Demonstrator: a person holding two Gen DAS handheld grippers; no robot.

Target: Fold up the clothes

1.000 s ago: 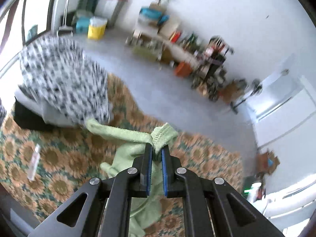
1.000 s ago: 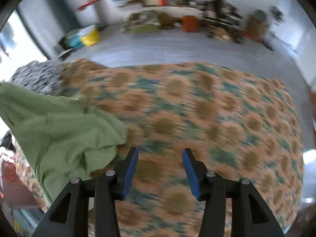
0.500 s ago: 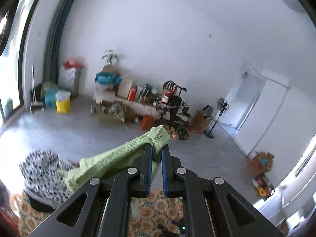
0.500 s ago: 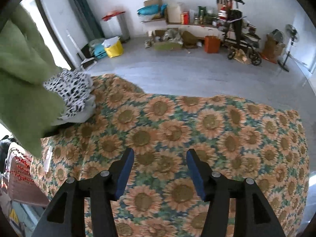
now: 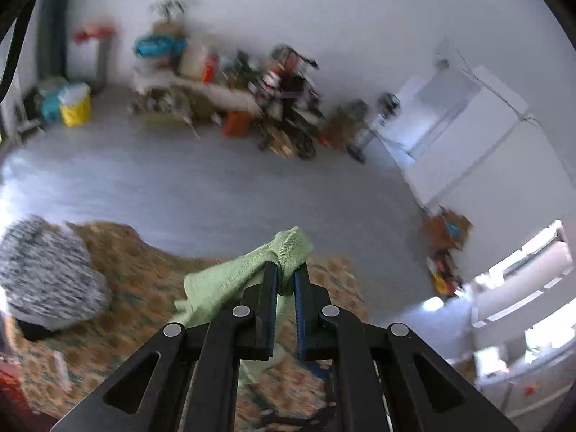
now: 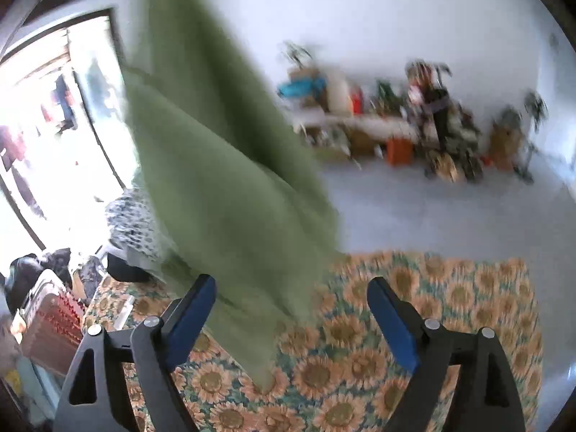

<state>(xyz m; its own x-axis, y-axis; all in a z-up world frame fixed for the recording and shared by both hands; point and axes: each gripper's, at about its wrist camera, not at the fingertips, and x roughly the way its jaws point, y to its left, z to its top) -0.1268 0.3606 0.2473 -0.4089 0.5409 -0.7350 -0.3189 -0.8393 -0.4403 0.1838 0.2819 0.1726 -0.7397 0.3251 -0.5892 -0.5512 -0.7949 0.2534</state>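
Since a second ago the green cloth (image 5: 252, 266) has come up off the sunflower-patterned cover (image 6: 450, 306) and now hangs in the air, and both wrist views have swung from the cover toward the far wall. The left gripper (image 5: 286, 277) is pinched tight on a bunched corner of the cloth, which pokes out past its fingertips and trails down to the left. In the right wrist view the same cloth drapes from the upper left down across the middle, its lower end hanging in front of the cover between the spread fingers. The right gripper (image 6: 291, 298) has just been opening wider; its blue pads (image 6: 190, 313) stand well apart and, as far as the blur allows, do not press on the fabric. A black-and-white patterned garment (image 5: 46, 273) lies heaped on the left part of the cover. Beyond it the grey floor (image 5: 216, 180) runs to a white wall lined with a cluttered low shelf (image 6: 360, 122), a yellow bin (image 5: 75, 108) at its left end.
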